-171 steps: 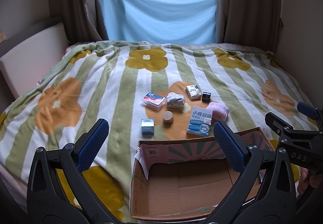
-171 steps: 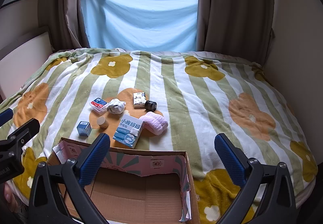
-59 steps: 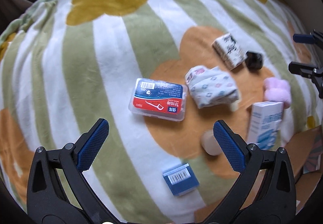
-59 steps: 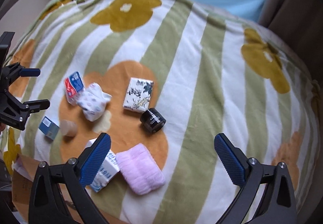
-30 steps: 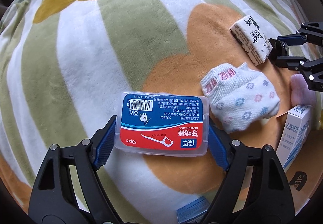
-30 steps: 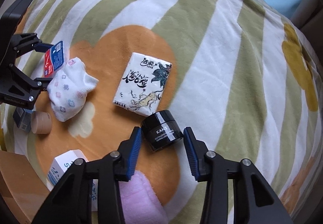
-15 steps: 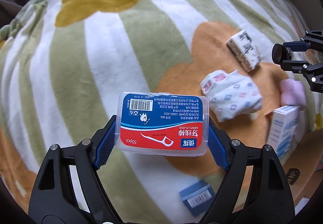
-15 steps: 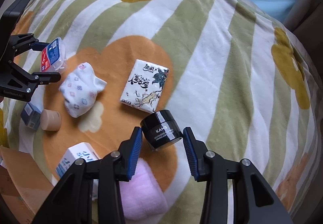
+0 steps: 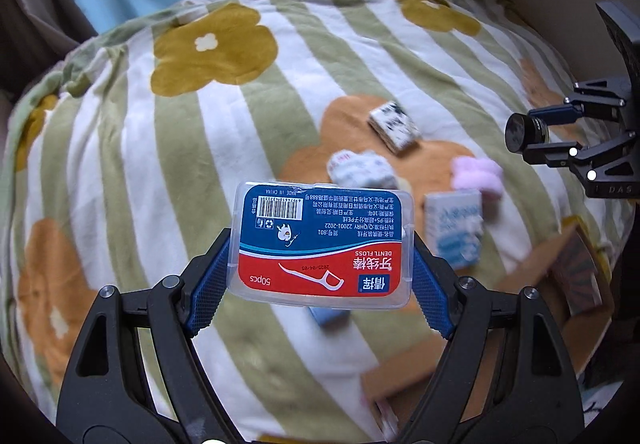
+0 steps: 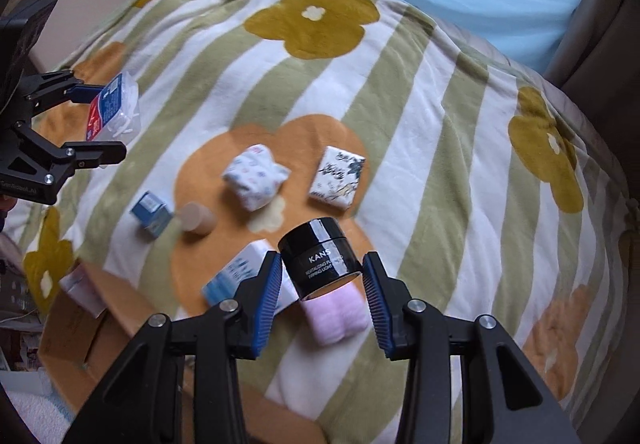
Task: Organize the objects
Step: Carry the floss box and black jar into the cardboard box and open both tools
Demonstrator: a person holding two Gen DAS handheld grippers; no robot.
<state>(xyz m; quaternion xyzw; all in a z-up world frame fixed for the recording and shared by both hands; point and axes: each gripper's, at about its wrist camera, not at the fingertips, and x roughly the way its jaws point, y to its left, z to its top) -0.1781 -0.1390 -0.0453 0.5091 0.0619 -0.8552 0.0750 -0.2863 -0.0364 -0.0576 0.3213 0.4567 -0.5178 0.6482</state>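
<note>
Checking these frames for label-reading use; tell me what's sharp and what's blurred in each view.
Left wrist view: the floss box in the left tool is sharp, the bed items behind smeared. Right wrist view: the black jar in the right tool reads clearly; the cardboard box is blurred.

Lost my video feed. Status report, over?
Left tongs shut on clear plastic dental floss box, lifted. Right tongs shut on black round cream jar, lifted. Brown cardboard box below; nothing blocking.

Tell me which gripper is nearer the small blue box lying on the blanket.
Left. The left gripper hangs just above the small blue box; the right gripper is farther away.
</note>
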